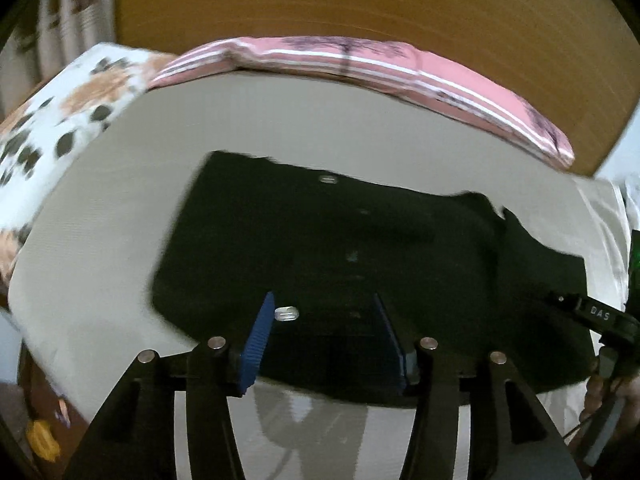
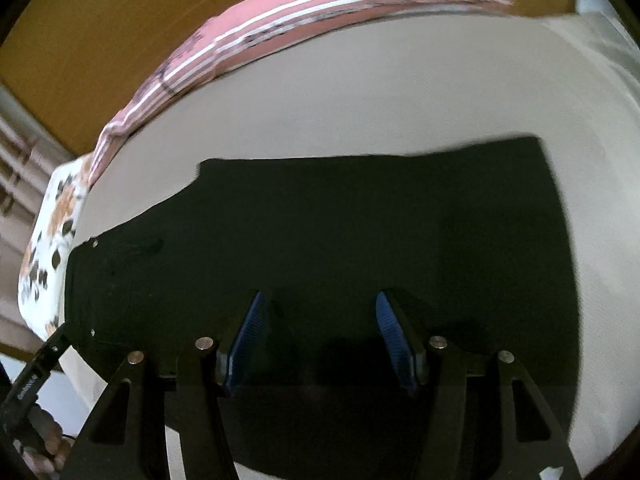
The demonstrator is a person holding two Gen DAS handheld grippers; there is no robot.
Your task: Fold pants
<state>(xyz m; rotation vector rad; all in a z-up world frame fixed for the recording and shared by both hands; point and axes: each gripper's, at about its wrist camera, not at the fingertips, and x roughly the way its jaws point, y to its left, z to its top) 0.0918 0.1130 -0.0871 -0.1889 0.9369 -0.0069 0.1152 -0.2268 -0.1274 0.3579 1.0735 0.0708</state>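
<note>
On the bed sheet [image 1: 120, 240] black pants [image 1: 340, 248] are lying folded; left gripper [image 1: 326, 308] and right gripper [image 2: 320, 308] are hanging above, jaws apart, holding nothing.

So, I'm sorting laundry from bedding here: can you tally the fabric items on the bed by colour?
Black: 1, the pants
Pink striped: 1, the pillow
White with brown and dark spots: 1, the spotted pillow
Beige: 1, the bedsheet
Total: 4
</note>
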